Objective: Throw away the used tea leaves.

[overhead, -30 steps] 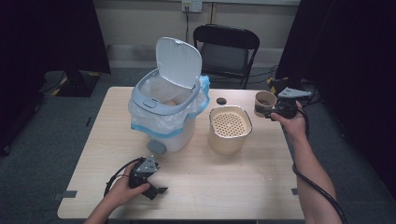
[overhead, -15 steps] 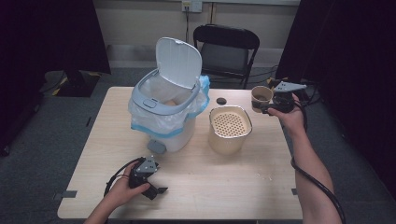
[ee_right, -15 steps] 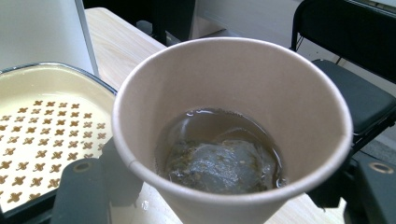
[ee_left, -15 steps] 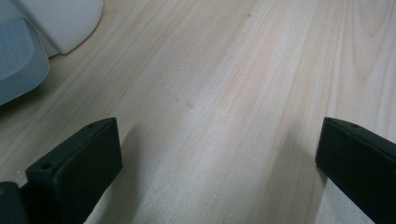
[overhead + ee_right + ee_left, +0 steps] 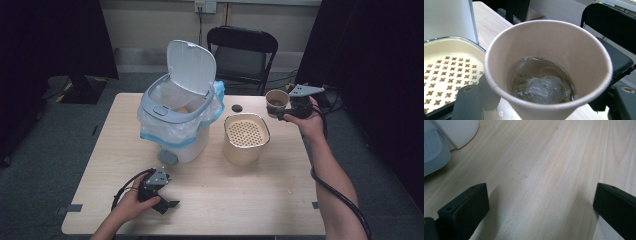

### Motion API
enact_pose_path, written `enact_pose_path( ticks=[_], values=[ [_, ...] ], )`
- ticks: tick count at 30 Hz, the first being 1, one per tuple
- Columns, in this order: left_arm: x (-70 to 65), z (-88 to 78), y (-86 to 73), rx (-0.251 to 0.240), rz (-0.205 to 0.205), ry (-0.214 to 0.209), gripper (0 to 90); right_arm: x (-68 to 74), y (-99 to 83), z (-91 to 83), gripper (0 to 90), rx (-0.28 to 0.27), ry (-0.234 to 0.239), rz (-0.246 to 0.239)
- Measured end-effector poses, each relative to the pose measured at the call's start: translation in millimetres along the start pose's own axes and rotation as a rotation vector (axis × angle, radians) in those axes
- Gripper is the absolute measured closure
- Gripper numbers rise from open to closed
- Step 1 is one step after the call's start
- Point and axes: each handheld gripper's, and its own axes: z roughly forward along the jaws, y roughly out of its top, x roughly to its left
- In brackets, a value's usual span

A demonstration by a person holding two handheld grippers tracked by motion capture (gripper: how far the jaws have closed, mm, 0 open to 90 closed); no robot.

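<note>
Standing on grey carpet [image 5: 40,150], pale wooden table [image 5: 260,200].

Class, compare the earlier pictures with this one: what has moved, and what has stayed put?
The right gripper, shut on the paper cup, has lifted it off the table and slightly towards the bin. The left gripper stays resting open on the table; bin and perforated container are unmoved.
</note>
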Motion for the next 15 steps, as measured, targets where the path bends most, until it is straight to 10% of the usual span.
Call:
enact_pose_path(
  ticks=[15],
  values=[
    [-0.6,0.1,0.0,0.001,-0.005,0.001,0.0,20.0,15.5,-0.5,29.0,-0.004,-0.099,-0.213]
  ],
)
